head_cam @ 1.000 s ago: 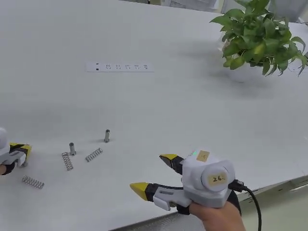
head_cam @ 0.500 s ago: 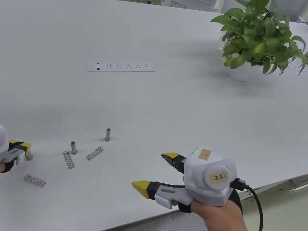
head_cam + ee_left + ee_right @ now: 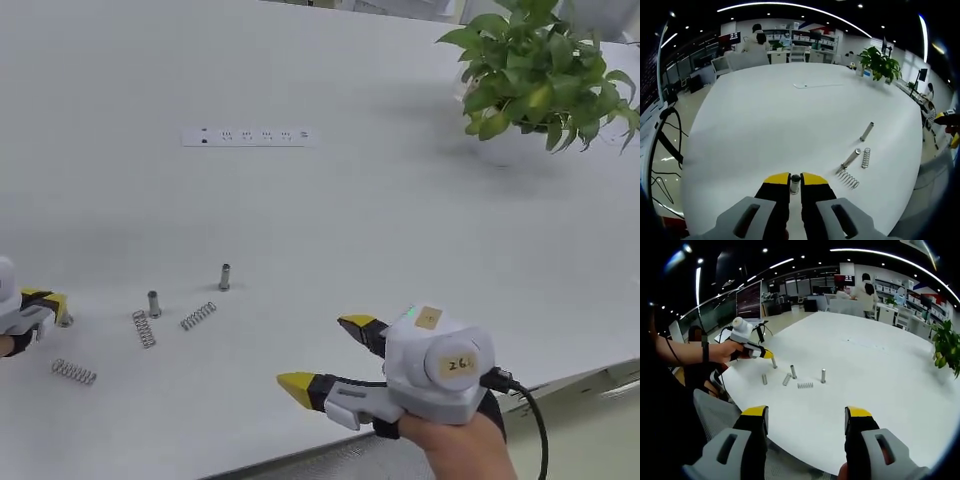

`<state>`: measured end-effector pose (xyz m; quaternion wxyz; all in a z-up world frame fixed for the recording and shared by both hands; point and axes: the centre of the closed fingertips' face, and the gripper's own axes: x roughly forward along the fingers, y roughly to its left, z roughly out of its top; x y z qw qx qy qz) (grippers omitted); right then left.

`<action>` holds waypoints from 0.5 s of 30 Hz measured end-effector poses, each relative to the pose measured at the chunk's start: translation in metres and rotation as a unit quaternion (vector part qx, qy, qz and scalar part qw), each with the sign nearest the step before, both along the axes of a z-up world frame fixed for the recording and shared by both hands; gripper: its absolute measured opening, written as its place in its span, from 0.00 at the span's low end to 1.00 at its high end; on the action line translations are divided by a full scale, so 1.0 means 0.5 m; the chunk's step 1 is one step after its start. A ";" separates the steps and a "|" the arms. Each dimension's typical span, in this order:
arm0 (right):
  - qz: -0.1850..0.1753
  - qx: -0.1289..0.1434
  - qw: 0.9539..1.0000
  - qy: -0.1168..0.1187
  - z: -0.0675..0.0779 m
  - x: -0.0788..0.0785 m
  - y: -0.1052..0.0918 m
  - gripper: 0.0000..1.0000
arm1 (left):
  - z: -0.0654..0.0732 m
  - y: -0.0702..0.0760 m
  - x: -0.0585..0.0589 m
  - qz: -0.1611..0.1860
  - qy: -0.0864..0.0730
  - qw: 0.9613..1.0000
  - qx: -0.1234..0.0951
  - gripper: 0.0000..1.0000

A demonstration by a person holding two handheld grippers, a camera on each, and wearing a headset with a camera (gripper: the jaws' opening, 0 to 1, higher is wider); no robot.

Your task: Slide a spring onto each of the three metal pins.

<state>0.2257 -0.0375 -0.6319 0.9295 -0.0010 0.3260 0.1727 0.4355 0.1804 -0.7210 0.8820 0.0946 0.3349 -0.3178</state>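
Bench: white worktop (image 3: 400,220), with a flat white power strip (image 3: 250,137) lying toward its far side; all places below are taken from that strip.
Left gripper: yellow-tipped, black-jawed left gripper (image 3: 795,178) sat well to the near left of the strip, low over the worktop.
Left jaws: clenched on the first short grey metal pin (image 3: 795,183), which stood upright between the two yellow tips.
Right gripper: white-bodied right gripper (image 3: 325,352) was held on the near side of the strip and somewhat to its right, close to the bench edge.
Right jaws: spread wide, nothing between them.
Second pin: second grey pin (image 3: 154,303) stood upright and free, near-left of the strip and closer to it than the held pin.
Third pin: third grey pin (image 3: 224,277) stood upright, the closest of the three to the strip, directly on its near side.
Springs: all three lay flat on the worktop, none on a pin.
First spring: thin steel coil spring (image 3: 197,316) lay just beyond the third pin from the strip.
Second spring: second coil spring (image 3: 143,329) lay just beside the second pin, on its side away from the strip.
Third spring: third coil spring (image 3: 74,372) lay farthest from the strip, near the left gripper.
Plant: green leafy potted plant (image 3: 540,70) stood well to the right of the strip.
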 end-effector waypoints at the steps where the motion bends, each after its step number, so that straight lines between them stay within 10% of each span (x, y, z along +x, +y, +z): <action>1: 0.000 0.000 1.000 0.000 0.000 0.000 0.000 0.60 | 0.005 0.003 0.002 0.008 -0.002 1.000 0.000 0.00; 15: -0.001 0.002 1.000 0.001 -0.004 -0.008 0.000 0.60 | -0.002 -0.004 0.000 -0.022 -0.008 1.000 0.011 0.00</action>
